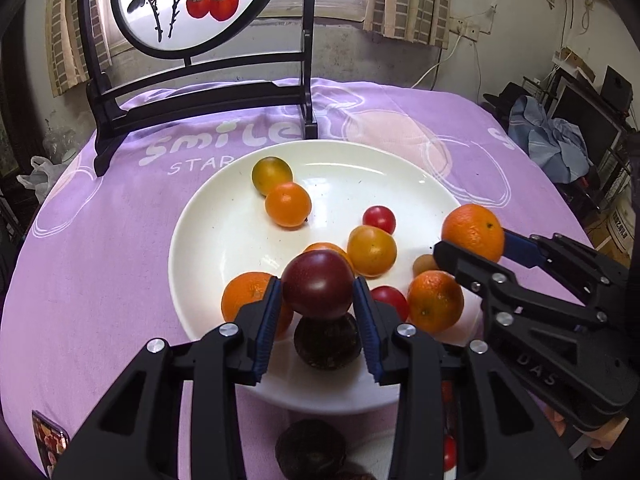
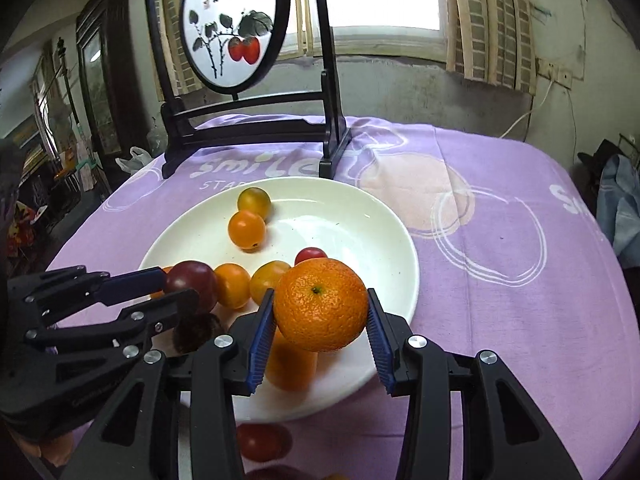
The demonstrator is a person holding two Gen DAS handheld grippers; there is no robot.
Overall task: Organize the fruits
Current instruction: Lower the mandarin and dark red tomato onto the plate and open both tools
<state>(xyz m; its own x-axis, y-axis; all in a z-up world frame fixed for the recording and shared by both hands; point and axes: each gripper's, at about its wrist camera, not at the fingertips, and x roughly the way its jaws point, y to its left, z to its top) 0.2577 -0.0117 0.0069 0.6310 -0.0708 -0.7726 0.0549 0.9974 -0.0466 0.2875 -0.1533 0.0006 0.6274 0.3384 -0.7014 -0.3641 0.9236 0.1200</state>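
From the left wrist we look down on the left gripper (image 1: 318, 300), its blue pads clenched on a dark purple tomato (image 1: 318, 283) held above the near part of the white plate (image 1: 208, 240). Under it a dark brown round fruit (image 1: 326, 344) lies on the plate. To the right, the right gripper (image 1: 472, 246) grips a mandarin (image 1: 473, 231) over the plate's right rim. In the plate we see an orange tomato (image 1: 288, 205) touching a greenish-yellow tomato (image 1: 271, 174) at the far side, a small red tomato (image 1: 379, 219) and a yellow-orange one (image 1: 371, 250) nearer the middle — two more mandarins sit by the near edge. The plate rests on a purple cloth (image 1: 100, 240), before a black-framed screen painted with red fruit (image 1: 192, 8).

From the right wrist, the right gripper (image 2: 320, 312) clasps the mandarin (image 2: 321, 304) over the plate's (image 2: 360, 216) near right part. At left, the left gripper (image 2: 182, 286) holds the purple tomato (image 2: 192, 282) — just beside two orange tomatoes in the plate. A red tomato (image 2: 260, 440) lies on the cloth in front of the plate.
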